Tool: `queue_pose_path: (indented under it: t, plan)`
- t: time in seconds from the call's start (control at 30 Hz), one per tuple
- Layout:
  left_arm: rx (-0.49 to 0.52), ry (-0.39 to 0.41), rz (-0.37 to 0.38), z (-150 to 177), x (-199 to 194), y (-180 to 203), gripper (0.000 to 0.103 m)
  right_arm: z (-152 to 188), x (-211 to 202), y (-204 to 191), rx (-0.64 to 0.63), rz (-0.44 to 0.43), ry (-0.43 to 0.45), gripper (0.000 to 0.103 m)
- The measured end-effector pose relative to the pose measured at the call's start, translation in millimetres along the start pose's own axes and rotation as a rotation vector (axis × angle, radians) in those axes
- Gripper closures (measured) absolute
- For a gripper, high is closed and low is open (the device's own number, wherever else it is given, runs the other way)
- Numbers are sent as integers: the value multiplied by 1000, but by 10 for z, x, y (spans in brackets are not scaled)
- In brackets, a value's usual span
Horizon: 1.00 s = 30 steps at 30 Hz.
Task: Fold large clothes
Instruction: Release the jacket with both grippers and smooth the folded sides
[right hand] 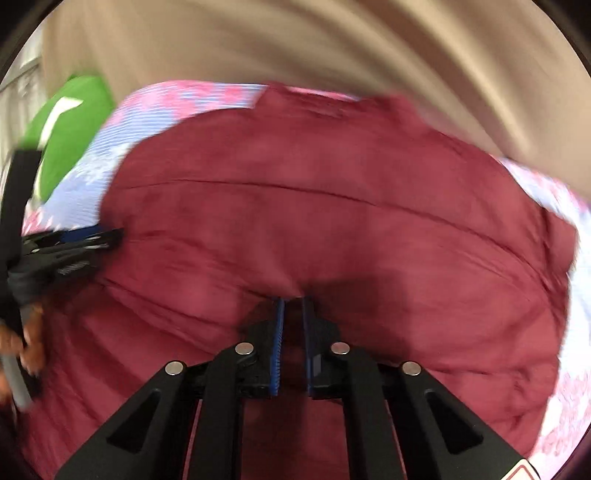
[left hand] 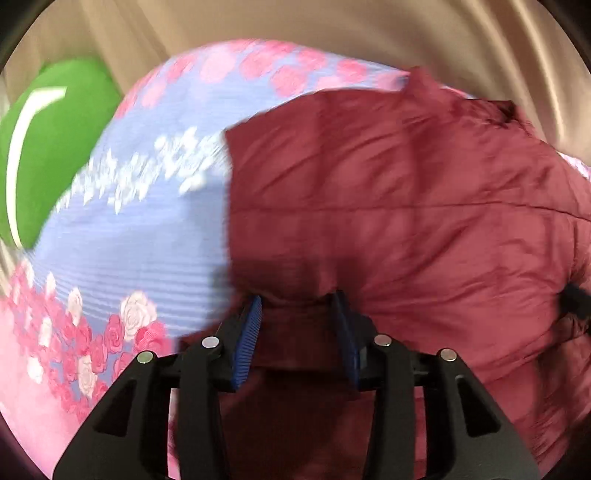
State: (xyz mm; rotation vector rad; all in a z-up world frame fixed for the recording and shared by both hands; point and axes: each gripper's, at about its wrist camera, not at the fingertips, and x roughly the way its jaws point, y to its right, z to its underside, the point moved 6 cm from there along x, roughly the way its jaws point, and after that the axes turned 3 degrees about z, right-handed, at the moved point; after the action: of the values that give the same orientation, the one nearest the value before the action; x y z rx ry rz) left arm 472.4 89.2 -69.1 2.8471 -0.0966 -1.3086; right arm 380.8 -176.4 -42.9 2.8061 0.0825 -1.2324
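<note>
A dark red padded jacket (left hand: 388, 206) lies spread on a bed with a blue and pink floral sheet (left hand: 147, 236). My left gripper (left hand: 297, 299) is shut on a bunched fold at the jacket's near edge, with cloth between its blue pads (left hand: 247, 339). In the right wrist view the jacket (right hand: 314, 221) fills most of the frame. My right gripper (right hand: 293, 301) is shut on another fold of its near edge, pads close together. The left gripper also shows at the left edge of the right wrist view (right hand: 85, 240), on the jacket's left side. Both views are motion-blurred.
A green pillow (left hand: 48, 147) with a white stripe lies at the bed's far left; it also shows in the right wrist view (right hand: 70, 125). A beige curtain (left hand: 332, 22) hangs behind the bed. The floral sheet shows at the right (right hand: 569, 332).
</note>
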Motion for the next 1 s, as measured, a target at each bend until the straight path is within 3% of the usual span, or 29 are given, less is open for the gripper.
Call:
queue_pose_path:
  t: [0.17,0.23,0.3,0.33,0.4,0.43,0.47,0.57,0.67,0.73,0.77,0.87,1.0]
  plan:
    - [26,11,71,189,-123,-261,74,455,-120,1345,231,152,-48,103]
    - [3,24,68,185,-272,-305,74,529,-352,1624,290,220,-25,103]
    - [-9,77,104,44,-485,-234,74,386,-603,1545,276,213,44,90]
    - [-11,99,118,-44,-562,-180,72,254,-723,1422,255,193,86,90]
    - [-6,137,141,-311,-660,0,54,-99,-902,1046,185,125,162,87]
    - [-8,144,144,-413,-653,70,51,-238,-916,886,162,94,179,84]
    - [-14,140,149,-523,-603,146,49,-422,-864,704,140,63,185,79]
    - [-35,103,128,-687,-341,239,45,-696,-465,453,114,54,129,78]
    - [-63,4,85,-660,203,125,42,-657,-10,534,117,130,41,80]
    - [-109,9,117,-649,338,-16,40,-566,141,810,174,130,18,87]
    - [-132,14,123,-649,336,-90,40,-512,51,990,237,115,40,91]
    - [-186,49,146,-660,108,-313,41,-378,-398,1323,315,145,125,77]
    - [-108,133,233,-597,-464,-184,40,-18,-932,1581,275,201,168,70]
